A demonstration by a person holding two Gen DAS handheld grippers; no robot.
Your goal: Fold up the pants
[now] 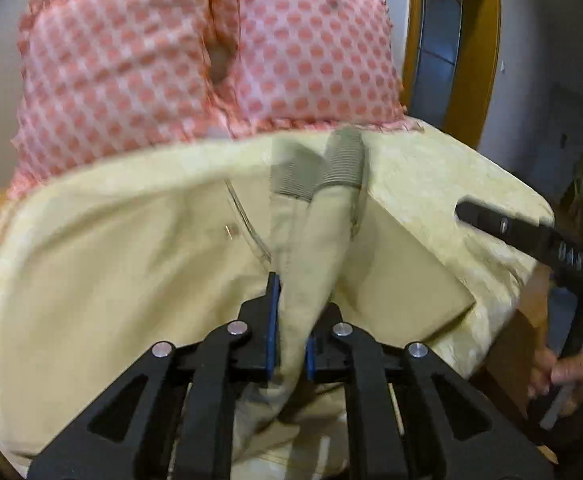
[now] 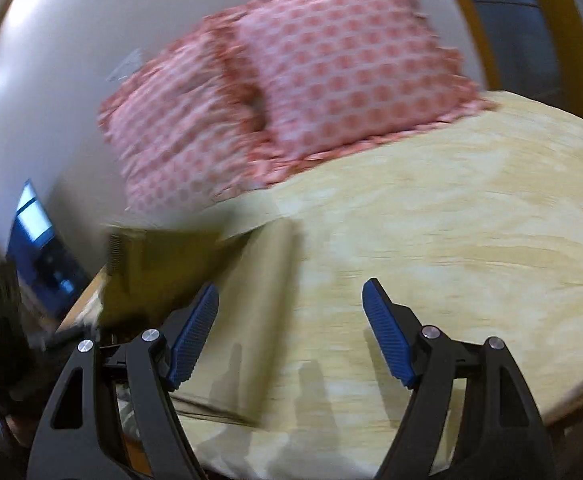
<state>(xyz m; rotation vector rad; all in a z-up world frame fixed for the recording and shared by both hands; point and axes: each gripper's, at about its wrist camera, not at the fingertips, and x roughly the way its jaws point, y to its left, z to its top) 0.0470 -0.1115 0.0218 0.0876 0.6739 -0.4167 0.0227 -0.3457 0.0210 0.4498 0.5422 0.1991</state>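
Observation:
Beige pants (image 1: 315, 248) with grey ribbed cuffs (image 1: 341, 164) lie on a pale yellow bedspread (image 1: 431, 184). My left gripper (image 1: 291, 332) is shut on a bunched fold of the pants and lifts it, the legs trailing toward the pillows. In the right wrist view the pants (image 2: 251, 300) lie flat at the bed's left side, blurred. My right gripper (image 2: 291, 328) is open and empty above the bedspread (image 2: 451, 240), just right of the pants; it also shows in the left wrist view (image 1: 503, 226) at the right.
Two pink dotted pillows (image 1: 195, 60) lean at the head of the bed, also in the right wrist view (image 2: 311, 80). A yellow door frame (image 1: 467, 40) stands behind. The bed's right edge (image 1: 523, 280) drops off near a hand (image 1: 571, 376).

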